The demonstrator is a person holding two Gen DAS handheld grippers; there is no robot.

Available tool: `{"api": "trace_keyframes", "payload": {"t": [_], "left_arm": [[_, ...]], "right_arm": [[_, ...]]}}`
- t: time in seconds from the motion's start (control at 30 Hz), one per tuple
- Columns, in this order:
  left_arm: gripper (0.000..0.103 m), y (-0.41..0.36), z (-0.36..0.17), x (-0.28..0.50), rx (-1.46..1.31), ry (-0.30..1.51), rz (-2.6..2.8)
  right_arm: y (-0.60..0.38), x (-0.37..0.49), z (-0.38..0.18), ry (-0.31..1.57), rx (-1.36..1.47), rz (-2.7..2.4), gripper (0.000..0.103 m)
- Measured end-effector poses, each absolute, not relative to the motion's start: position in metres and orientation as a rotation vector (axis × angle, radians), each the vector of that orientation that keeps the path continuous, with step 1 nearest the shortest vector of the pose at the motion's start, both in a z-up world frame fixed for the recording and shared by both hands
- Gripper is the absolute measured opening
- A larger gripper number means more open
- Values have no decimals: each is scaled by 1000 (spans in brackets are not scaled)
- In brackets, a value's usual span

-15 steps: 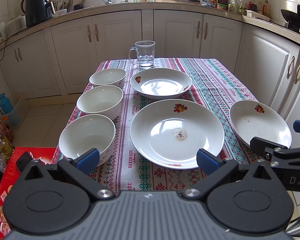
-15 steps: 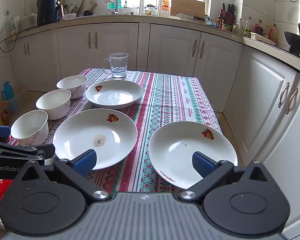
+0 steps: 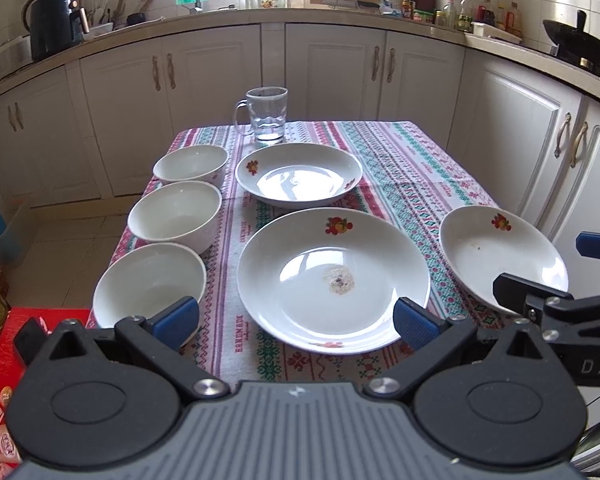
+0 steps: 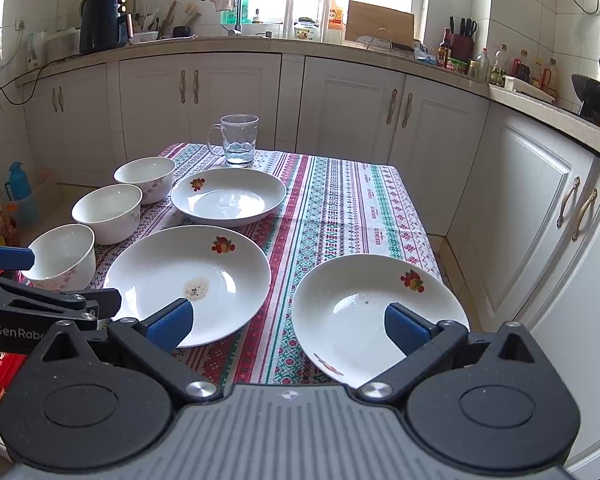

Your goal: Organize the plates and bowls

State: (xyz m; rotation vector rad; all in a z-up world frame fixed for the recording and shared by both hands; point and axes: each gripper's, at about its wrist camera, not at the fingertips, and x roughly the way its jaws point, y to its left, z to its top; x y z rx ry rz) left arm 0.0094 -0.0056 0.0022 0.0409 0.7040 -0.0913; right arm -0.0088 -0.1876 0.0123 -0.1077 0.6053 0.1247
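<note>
Nothing has moved; stained white plate point(image 3: 334, 278), fruit motif on rim.

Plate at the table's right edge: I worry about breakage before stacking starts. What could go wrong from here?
1. The right plate appears to overhang the table's near right edge; a clumsy nudge from the open right gripper might tip it off.
2. The middle plate has a food smear; stacking another plate on it would spread the mess.
3. The near bowl sits at the tablecloth's left edge, close to the open left gripper, and could be knocked off.
</note>
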Motion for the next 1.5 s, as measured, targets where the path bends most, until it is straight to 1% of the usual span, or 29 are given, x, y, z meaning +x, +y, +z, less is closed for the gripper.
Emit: {"api": "trace_keyframes", "payload": {"t": [0.4,0.57,0.77,0.97,1.17,1.5], "left_arm": [[102,-16,3,35,61,649,-217],[102,-18,3,50,28,668,-284],[102,-29,-7,72,18,740,-336],[102,-42,-7,84,49,727,-378],[102,-52,-7,97,76,734,-403],[102,-75,-10,120,108,749,-476]], "right_arm": [[-220,-5,5,589,-185,148,103],[-244,0,-10,645,-186,114,103],[-269,1,-37,700,-140,120,103],[-284,9,-64,754,-98,146,103],[-296,23,-83,782,-76,170,103],[-302,41,-97,768,-103,234,103]]}}
